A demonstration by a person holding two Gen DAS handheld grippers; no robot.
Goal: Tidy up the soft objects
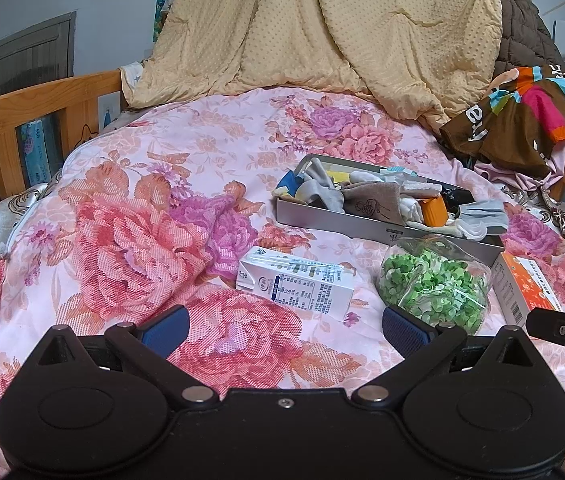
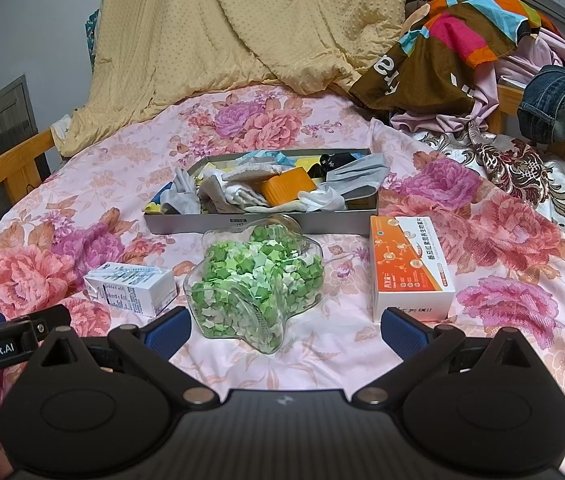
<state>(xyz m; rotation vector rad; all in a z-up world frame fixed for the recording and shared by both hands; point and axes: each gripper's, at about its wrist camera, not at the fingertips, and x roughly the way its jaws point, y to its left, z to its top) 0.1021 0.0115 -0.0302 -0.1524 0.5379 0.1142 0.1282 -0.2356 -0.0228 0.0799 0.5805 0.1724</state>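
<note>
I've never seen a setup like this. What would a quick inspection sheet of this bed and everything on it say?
Surface: floral quilt over a bed, wrinkled.
Job's things: grey tray at the middle, heaped with socks and small cloths; one grey sock droops over its right rim.
Clutter: clear jar of green paper stars lying on its side, milk carton to its left, orange and white box to its right, all in front of the tray.
Grippers: left gripper and right gripper both open, holding nothing.
Cables: nothing seen.
Surroundings: yellow blanket heaped behind, pile of clothes at right, wooden bed rail at left.
</note>
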